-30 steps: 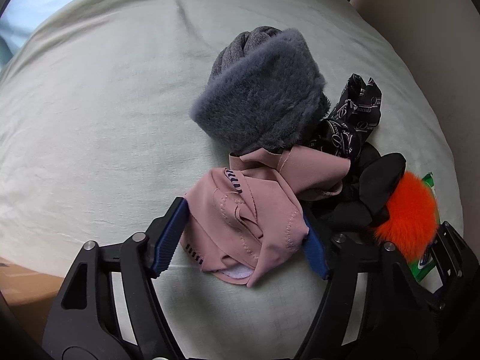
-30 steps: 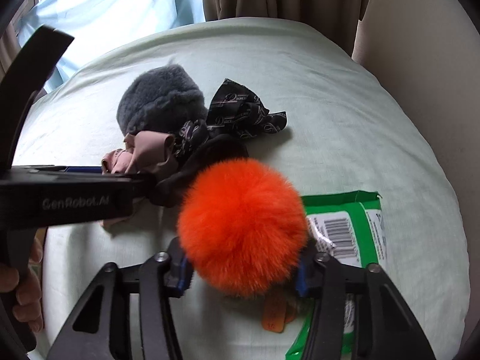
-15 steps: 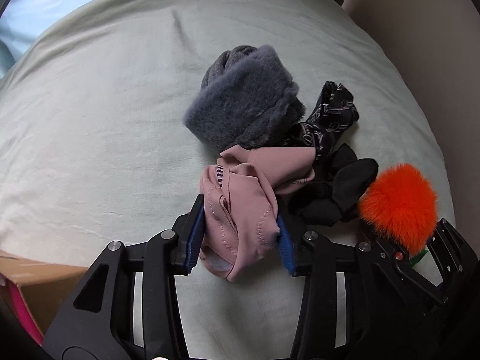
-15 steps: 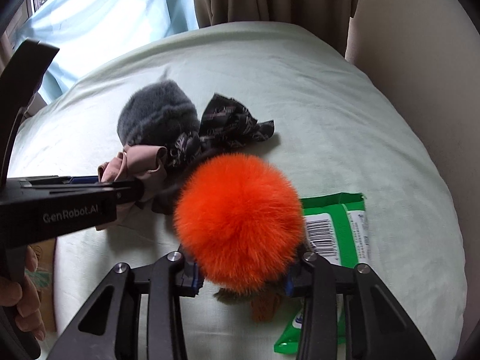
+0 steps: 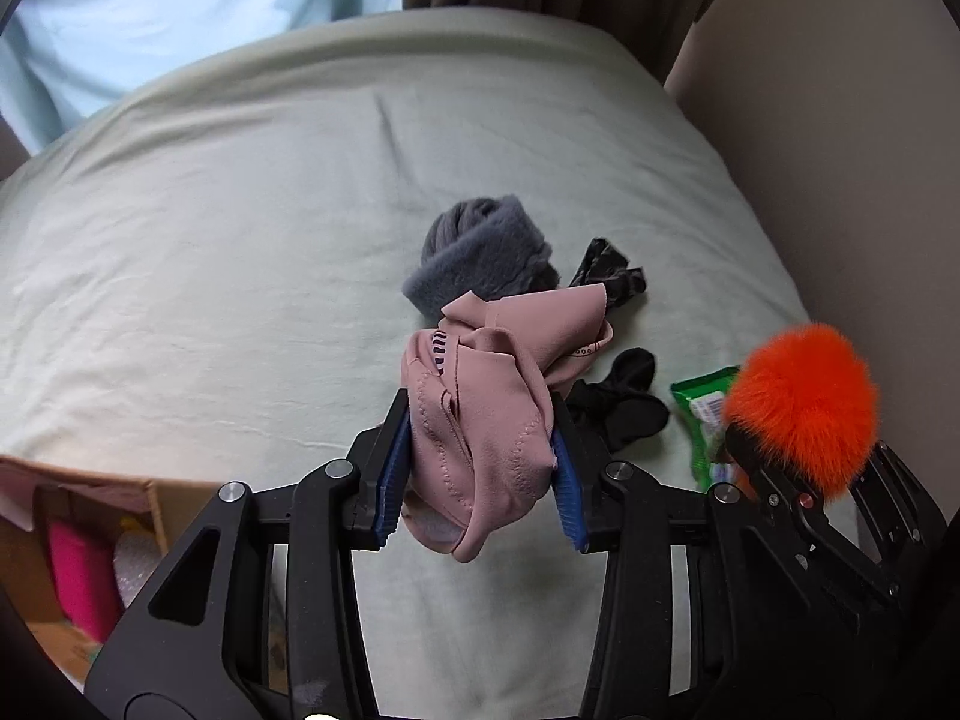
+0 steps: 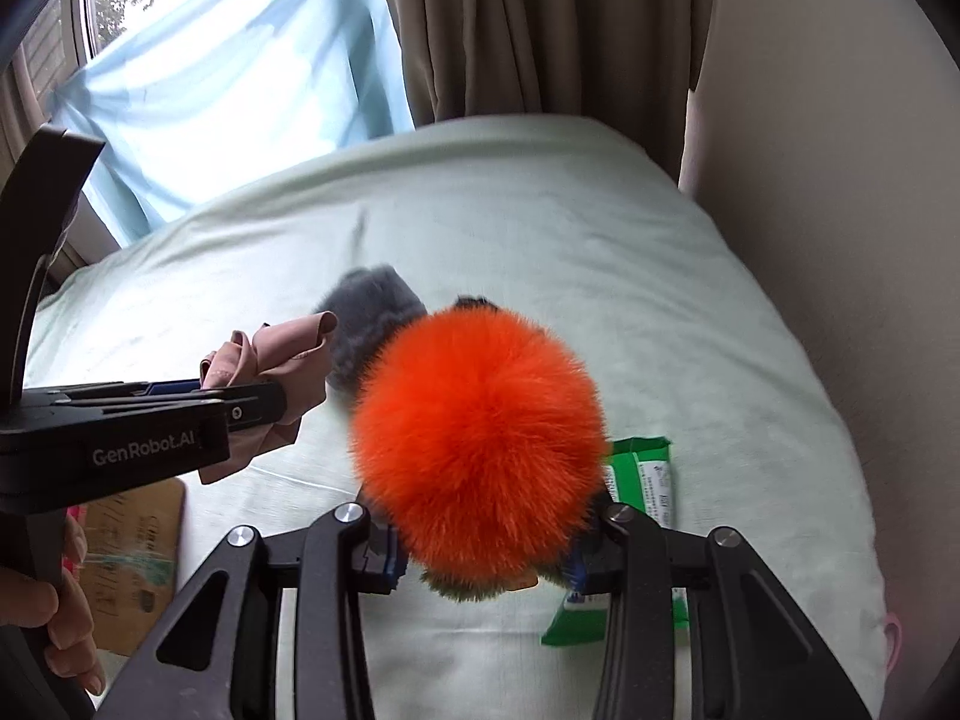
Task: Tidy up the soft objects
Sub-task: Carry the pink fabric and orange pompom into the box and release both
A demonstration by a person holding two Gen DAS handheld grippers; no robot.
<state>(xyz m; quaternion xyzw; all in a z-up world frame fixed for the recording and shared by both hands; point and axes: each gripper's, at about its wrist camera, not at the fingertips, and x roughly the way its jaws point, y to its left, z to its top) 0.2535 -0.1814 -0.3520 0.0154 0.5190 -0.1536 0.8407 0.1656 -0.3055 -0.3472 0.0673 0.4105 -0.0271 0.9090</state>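
The left gripper (image 5: pixel 480 468) is clamped on a crumpled dusty-pink fabric garment (image 5: pixel 486 414), held above the pale green bedsheet (image 5: pixel 210 276). The right gripper (image 6: pixel 483 558) is clamped on a fluffy round orange pompom (image 6: pixel 480 450), also raised off the bedsheet. On the bedsheet lie 4 things: a grey furry headband (image 5: pixel 480 267), a dark patterned cloth (image 5: pixel 612 276) beside it, a black fabric piece (image 5: pixel 624 408) and a green plastic packet (image 6: pixel 642 468).
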